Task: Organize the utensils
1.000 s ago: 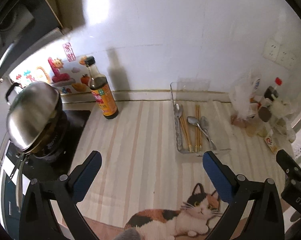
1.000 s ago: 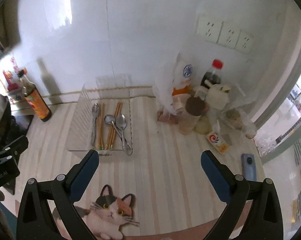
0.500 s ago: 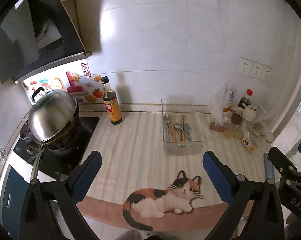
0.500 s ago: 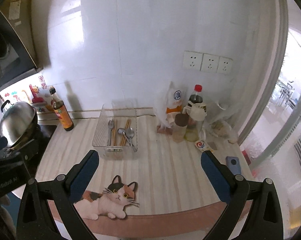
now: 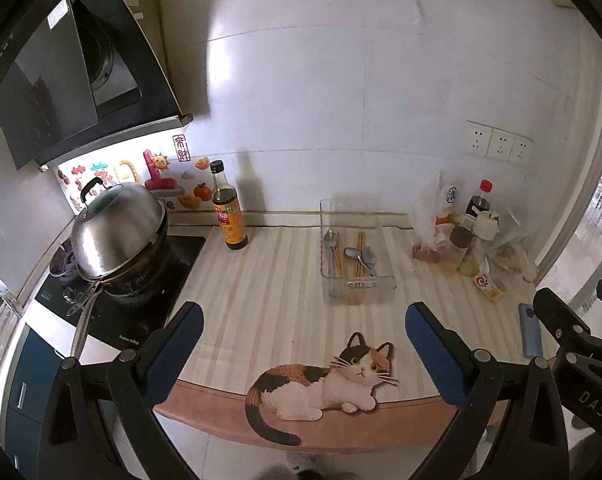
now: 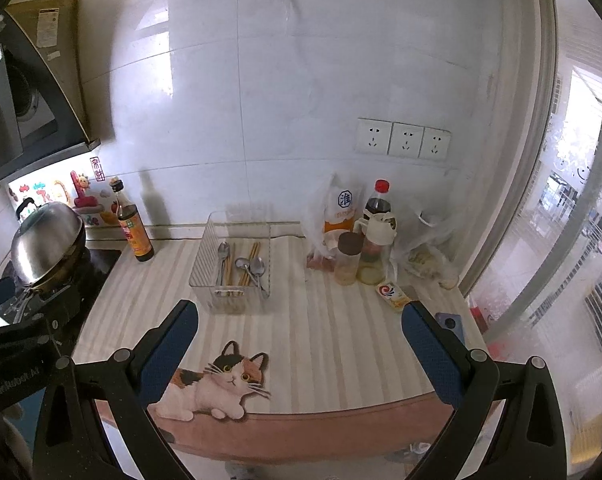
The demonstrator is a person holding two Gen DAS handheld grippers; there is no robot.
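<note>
A clear plastic tray (image 5: 386,282) stands near the back of the striped counter mat; it also shows in the right wrist view (image 6: 203,265). Inside lie metal spoons (image 5: 358,257) (image 6: 249,267) and wooden chopsticks (image 5: 359,246) (image 6: 249,261). My left gripper (image 5: 301,346) is open and empty, held back over the counter's front edge. My right gripper (image 6: 299,344) is open and empty too, also well short of the tray. Part of the right gripper shows at the right edge of the left wrist view (image 5: 569,344).
A soy sauce bottle (image 5: 228,212) stands left of the tray. A lidded steel wok (image 5: 115,236) sits on the stove at the left. Bottles, jars and bags (image 6: 365,240) crowd the back right corner. A phone (image 6: 451,326) lies near the right edge. A cat picture (image 5: 329,384) marks the mat's front.
Both grippers have pulled back and up from the counter. The tray and utensils now look smaller and farther. Both grippers stay open and empty.
</note>
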